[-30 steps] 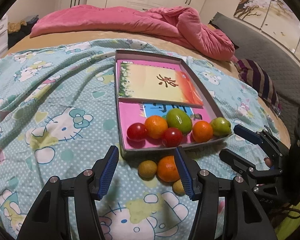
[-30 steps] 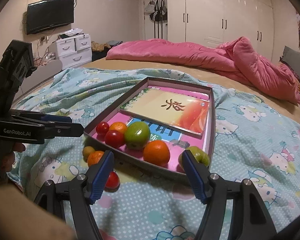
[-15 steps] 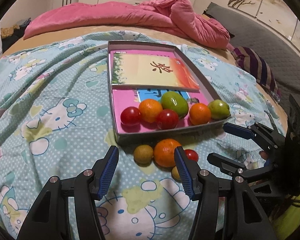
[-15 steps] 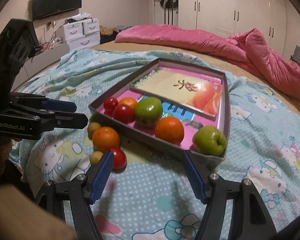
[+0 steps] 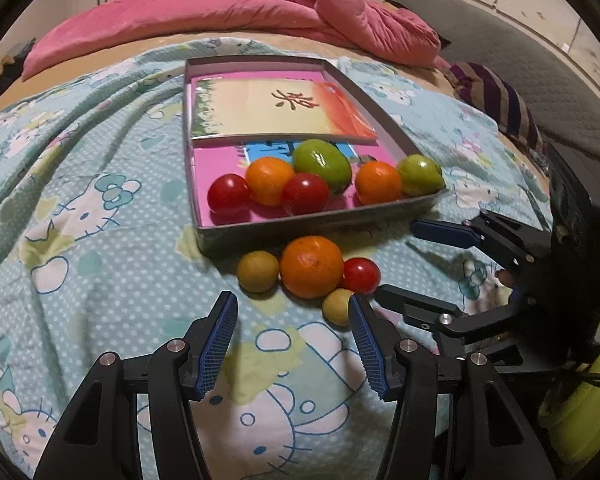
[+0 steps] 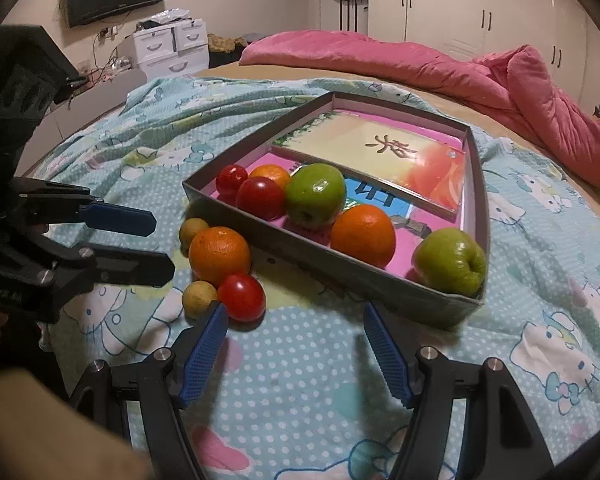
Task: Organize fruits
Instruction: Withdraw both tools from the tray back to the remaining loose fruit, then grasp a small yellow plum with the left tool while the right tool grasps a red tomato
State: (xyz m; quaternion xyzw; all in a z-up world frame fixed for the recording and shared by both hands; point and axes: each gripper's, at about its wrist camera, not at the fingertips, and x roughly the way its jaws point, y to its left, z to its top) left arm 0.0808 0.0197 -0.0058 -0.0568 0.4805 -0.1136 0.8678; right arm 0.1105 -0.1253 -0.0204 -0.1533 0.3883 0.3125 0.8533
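Observation:
A grey shallow box [image 5: 300, 226] [image 6: 340, 270] lies on the bed and holds two red tomatoes, two oranges and two green apples [image 5: 322, 164] [image 6: 450, 260]. In front of it on the blanket lie an orange [image 5: 311, 266] [image 6: 219, 255], a red tomato [image 5: 361, 275] [image 6: 242, 297] and two small yellow-brown fruits [image 5: 258, 271] [image 6: 199, 298]. My left gripper [image 5: 292, 328] is open and empty, just short of these loose fruits. My right gripper [image 6: 294, 334] is open and empty; its left fingertip is next to the loose tomato.
A printed booklet [image 5: 276, 108] lies in the far half of the box. The bed has a Hello Kitty blanket [image 5: 80, 200] and a pink duvet [image 5: 240, 16] at the far side. A striped cushion [image 5: 496, 100] lies on the right.
Both grippers have moved down and closer to the loose fruits in front of the box. Both stay open. The fruits have not moved.

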